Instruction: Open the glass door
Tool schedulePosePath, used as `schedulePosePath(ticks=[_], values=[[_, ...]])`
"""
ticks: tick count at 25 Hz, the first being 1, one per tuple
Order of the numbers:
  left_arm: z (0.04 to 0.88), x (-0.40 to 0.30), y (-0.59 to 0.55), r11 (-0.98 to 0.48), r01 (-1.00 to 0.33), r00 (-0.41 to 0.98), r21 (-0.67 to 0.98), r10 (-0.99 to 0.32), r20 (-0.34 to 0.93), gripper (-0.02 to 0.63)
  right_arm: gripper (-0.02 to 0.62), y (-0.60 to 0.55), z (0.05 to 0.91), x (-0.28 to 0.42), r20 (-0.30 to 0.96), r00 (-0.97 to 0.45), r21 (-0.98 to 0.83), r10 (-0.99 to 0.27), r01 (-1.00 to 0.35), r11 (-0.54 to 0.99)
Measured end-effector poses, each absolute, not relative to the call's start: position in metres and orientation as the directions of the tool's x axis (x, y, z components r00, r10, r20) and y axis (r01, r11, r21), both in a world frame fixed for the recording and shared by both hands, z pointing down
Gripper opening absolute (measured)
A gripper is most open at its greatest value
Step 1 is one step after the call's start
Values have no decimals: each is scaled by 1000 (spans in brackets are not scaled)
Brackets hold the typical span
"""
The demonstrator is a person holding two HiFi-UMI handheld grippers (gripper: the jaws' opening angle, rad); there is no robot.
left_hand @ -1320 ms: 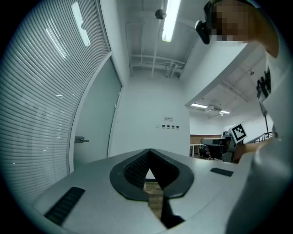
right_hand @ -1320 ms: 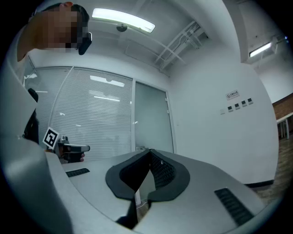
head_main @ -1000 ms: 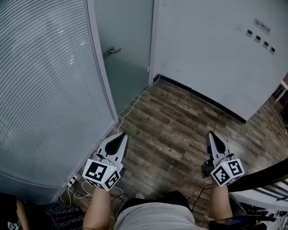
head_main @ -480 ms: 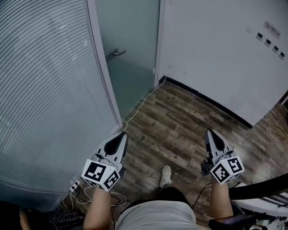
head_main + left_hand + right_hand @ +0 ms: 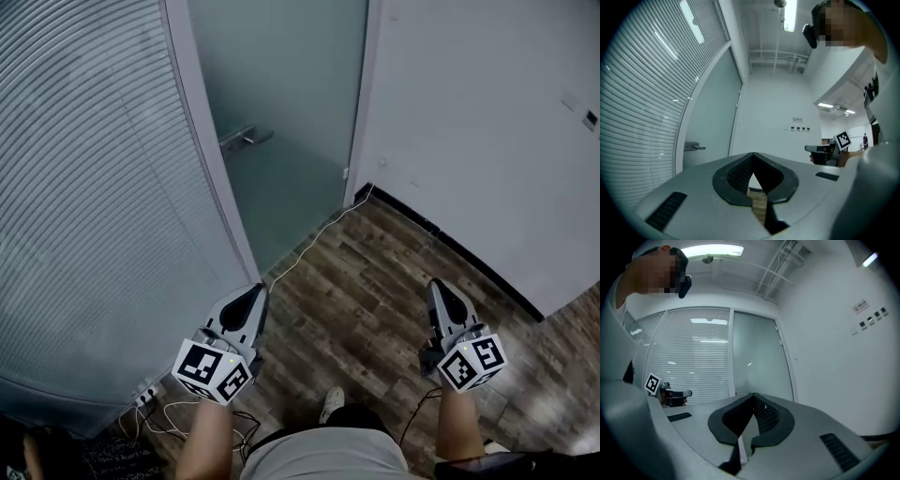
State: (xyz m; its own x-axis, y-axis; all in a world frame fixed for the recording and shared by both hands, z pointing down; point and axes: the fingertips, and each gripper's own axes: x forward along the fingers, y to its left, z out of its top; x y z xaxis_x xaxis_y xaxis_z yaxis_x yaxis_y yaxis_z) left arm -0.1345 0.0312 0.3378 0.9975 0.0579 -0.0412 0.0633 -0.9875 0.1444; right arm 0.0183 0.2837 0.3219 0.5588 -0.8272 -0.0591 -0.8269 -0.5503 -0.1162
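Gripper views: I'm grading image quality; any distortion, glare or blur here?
Left gripper view: fisheye bending, dark round border, ceiling lamp blown out. Right gripper view: same bending, strip light glaring at top. Head view: dim but sharp, no glare on the glass door.

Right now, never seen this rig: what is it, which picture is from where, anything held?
No robot: a person holds a two-jaw gripper in each hand. The head view looks down from the person's head at the left gripper and right gripper. The other two views come from cameras riding on each gripper, looking along its jaws. Both grippers are shut and hold nothing. Ahead is the frosted glass door with its handle, untouched. A white cable lies on the wood floor.
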Motion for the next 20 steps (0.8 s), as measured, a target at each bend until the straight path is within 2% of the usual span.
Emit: schedulePosePath(ticks=[7, 20], values=[[336, -63, 9, -987, -41, 998, 155, -48, -38, 0, 0, 251, 325, 114, -51, 464, -125, -884, -882, -455], [347, 26, -53, -983, -113, 993, 144, -117, -18, 0, 1, 163, 344, 210, -38, 340, -142, -940, -933, -332]])
